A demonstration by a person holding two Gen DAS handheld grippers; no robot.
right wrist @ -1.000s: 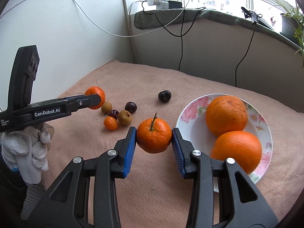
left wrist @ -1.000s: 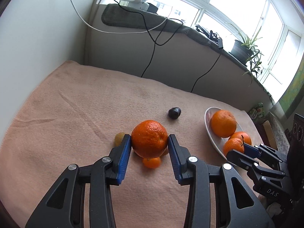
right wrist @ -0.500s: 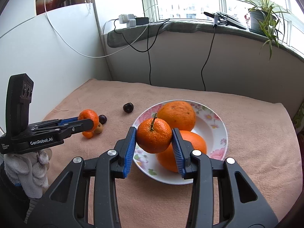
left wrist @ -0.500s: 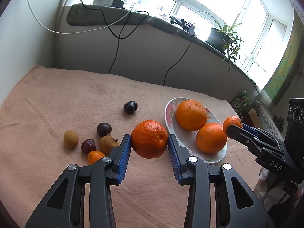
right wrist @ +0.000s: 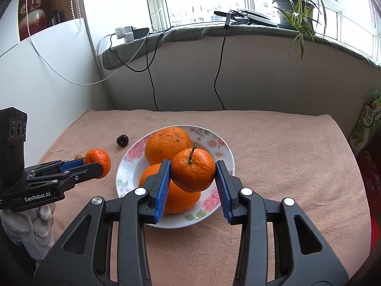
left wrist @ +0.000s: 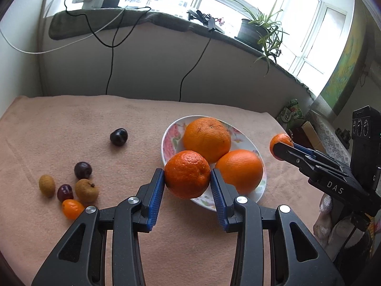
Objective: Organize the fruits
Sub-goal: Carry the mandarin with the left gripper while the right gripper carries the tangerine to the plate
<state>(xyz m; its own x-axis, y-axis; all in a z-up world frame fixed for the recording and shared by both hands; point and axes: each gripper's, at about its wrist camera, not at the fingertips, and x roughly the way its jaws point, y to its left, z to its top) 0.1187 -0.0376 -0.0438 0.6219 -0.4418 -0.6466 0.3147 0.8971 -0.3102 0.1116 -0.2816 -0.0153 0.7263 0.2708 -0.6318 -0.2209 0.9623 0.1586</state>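
My left gripper (left wrist: pixel 187 183) is shut on a tangerine (left wrist: pixel 187 174) and holds it in the air at the near left rim of the flowered plate (left wrist: pixel 169 140). Two big oranges (left wrist: pixel 206 138) (left wrist: pixel 239 168) lie in that plate. My right gripper (right wrist: pixel 193 181) is shut on a stemmed tangerine (right wrist: pixel 193 169), which hangs over the plate (right wrist: pixel 214 140) above the two oranges (right wrist: pixel 167 145). From the right wrist view the left gripper (right wrist: pixel 98 165) with its tangerine (right wrist: pixel 97 162) shows left of the plate. In the left wrist view the right gripper (left wrist: pixel 282 150) appears at the plate's right.
Small fruits lie on the pink cloth (left wrist: pixel 71 124) left of the plate: a dark plum (left wrist: pixel 118 137), a cherry (left wrist: pixel 82 170), longans (left wrist: pixel 87 190), a kumquat (left wrist: pixel 72 208). A low wall with cables, a power strip and a potted plant (right wrist: pixel 295 12) bounds the far side.
Both grippers have carried their tangerines to the right, from over the small fruit pile to the plate. The right one now hangs above the two oranges; the left one reached the plate's rim.
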